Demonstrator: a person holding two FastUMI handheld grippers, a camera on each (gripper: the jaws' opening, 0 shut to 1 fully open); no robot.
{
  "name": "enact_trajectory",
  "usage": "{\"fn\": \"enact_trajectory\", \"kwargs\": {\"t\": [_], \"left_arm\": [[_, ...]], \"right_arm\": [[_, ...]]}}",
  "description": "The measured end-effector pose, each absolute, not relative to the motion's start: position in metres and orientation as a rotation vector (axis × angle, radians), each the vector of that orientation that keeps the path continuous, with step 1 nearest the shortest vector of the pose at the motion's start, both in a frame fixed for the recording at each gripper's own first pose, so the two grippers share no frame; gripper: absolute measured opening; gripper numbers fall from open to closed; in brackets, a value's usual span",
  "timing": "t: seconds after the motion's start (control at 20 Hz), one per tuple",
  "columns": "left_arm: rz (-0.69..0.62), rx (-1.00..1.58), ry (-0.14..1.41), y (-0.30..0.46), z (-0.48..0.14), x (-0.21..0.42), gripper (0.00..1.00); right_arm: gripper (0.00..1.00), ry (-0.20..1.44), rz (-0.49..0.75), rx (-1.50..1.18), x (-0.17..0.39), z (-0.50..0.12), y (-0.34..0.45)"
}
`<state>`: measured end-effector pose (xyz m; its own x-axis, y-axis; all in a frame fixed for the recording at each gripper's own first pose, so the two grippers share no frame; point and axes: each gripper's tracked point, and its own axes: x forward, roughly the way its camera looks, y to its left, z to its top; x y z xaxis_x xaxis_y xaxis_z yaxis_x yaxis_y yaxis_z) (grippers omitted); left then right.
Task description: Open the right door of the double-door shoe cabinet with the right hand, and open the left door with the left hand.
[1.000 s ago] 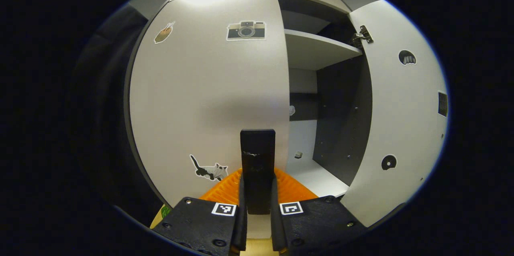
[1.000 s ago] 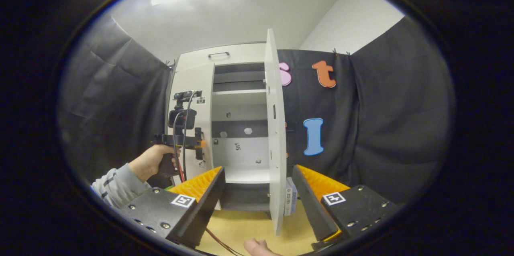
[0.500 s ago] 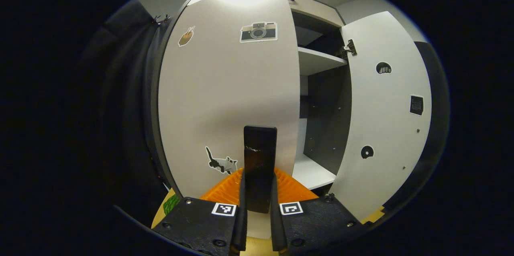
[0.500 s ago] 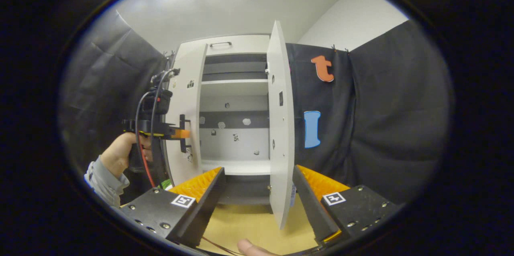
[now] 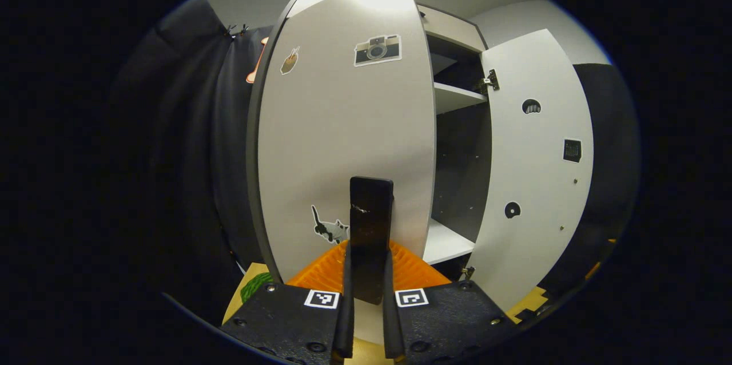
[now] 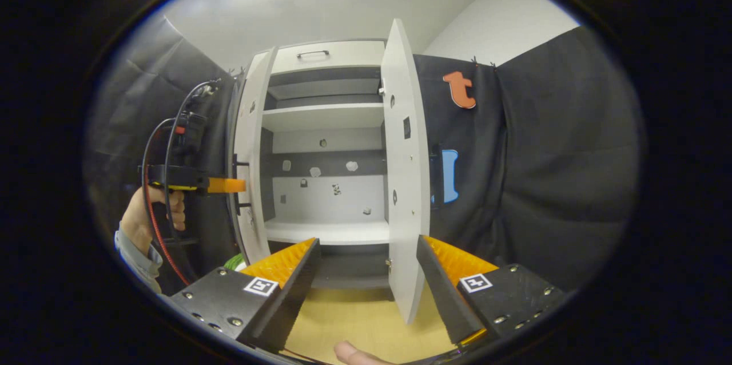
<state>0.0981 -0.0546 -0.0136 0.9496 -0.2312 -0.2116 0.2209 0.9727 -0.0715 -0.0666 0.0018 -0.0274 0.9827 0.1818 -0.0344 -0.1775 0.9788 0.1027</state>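
The double-door shoe cabinet [image 6: 326, 142] stood on the yellow floor [image 6: 354, 319] against the booth's black cloth wall [image 6: 543, 153], both doors swung outward. In the left gripper view, the left hand-held gripper [image 5: 366, 273] was closed on the black handle [image 5: 370, 227] of the left door [image 5: 343, 147], both fingers pressing its sides. The handle's long axis ran vertical, straight ahead of the gripper and in line with its fingers. The handle sat near the door's free edge, low on the panel. In the right gripper view, this gripper and the hand [image 6: 146, 222] holding it appeared to the left of the cabinet, meeting the left door edge-on.

The right hand-held gripper [image 6: 366, 273] was open and held nothing; it stood well apart from the right door [image 6: 403, 170], which lay ahead of it, seen nearly edge-on and open past square to the cabinet front.

Judgement: the left hand was the one engaged, and any further swing would follow an arc about the hinges at the door's far edge.

Stickers of a camera [image 5: 377, 49], a cat [image 5: 329, 227] and a small unidentified item [image 5: 290, 60] were on the left door. A dark square label [image 5: 572, 150] on the right door was too small to read. No brand or legible writing was seen.
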Motion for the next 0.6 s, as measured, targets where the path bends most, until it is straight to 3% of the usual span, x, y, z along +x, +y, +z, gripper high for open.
{"fn": "enact_trajectory", "kwargs": {"t": [0.6], "left_arm": [[-0.170, -0.031, 0.182, -0.006, -0.008, 0.069, 0.18]], "right_arm": [[0.99, 0.035, 0.218, 0.095, -0.072, -0.027, 0.024]]}}
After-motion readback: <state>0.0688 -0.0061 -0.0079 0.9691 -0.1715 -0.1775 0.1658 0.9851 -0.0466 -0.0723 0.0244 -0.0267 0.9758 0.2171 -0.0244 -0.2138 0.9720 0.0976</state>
